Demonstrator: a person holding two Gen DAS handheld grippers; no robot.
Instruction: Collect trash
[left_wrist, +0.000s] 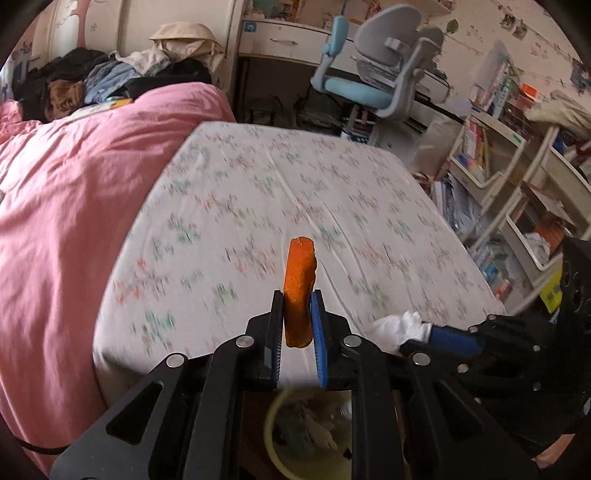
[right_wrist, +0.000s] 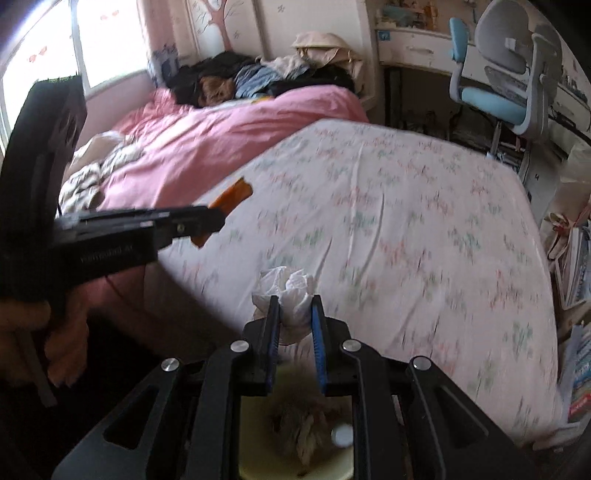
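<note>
My left gripper (left_wrist: 298, 299) is shut on a long orange wrapper (left_wrist: 300, 273), which sticks up past the fingertips above the bed's near edge. The right wrist view shows the same orange wrapper (right_wrist: 232, 197) from the side in the left gripper (right_wrist: 218, 216). My right gripper (right_wrist: 294, 301) is shut on a crumpled white tissue (right_wrist: 286, 291). From the left wrist view that white tissue (left_wrist: 397, 328) and the right gripper (left_wrist: 430, 330) appear low on the right. A pale yellow trash bin (left_wrist: 271, 439), holding paper scraps, sits on the floor under both grippers; the bin (right_wrist: 251, 461) shows below my right fingers.
The bed has a floral sheet (left_wrist: 295, 192) and a pink duvet (left_wrist: 66, 206) with a clothes pile (left_wrist: 110, 77) at its head. A blue-grey desk chair (left_wrist: 376, 81) and desk stand beyond the bed. Shelves with books (left_wrist: 509, 192) line the right side.
</note>
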